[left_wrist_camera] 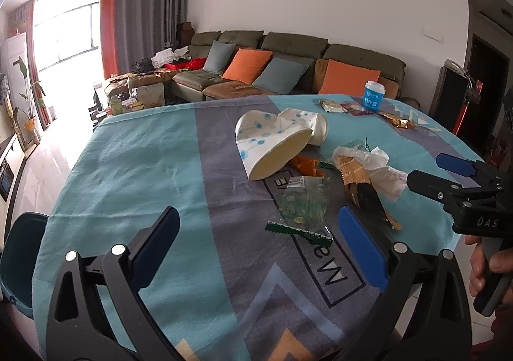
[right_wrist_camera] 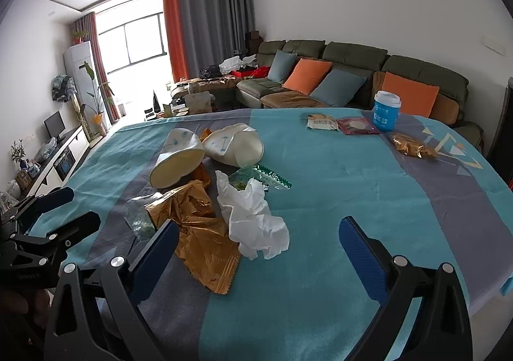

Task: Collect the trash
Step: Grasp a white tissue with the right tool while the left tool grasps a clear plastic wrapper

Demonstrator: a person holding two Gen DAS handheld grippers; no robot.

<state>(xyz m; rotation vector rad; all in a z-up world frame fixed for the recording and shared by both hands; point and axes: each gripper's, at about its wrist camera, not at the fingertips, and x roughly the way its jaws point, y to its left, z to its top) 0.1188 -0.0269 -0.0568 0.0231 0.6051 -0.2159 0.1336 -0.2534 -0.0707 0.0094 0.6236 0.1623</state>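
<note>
Trash lies in a heap mid-table: two crushed paper cups (left_wrist_camera: 272,142) (right_wrist_camera: 179,159), a gold foil wrapper (left_wrist_camera: 356,175) (right_wrist_camera: 198,232), a crumpled white tissue (left_wrist_camera: 381,168) (right_wrist_camera: 253,219) and a clear green-edged wrapper (left_wrist_camera: 304,203) (right_wrist_camera: 138,223). My left gripper (left_wrist_camera: 261,245) (right_wrist_camera: 77,208) is open and empty, just short of the green-edged wrapper. My right gripper (right_wrist_camera: 259,252) (left_wrist_camera: 429,170) is open too, with the tissue and gold wrapper just ahead of its left finger. Nothing is held.
A blue lidded cup (left_wrist_camera: 374,96) (right_wrist_camera: 386,110) stands at the far side beside flat snack packets (right_wrist_camera: 322,122) and a gold packet (right_wrist_camera: 412,144). A teal bin (left_wrist_camera: 19,258) sits below the table's left edge. A hand (left_wrist_camera: 487,264) holds the right gripper's handle. A sofa lies beyond.
</note>
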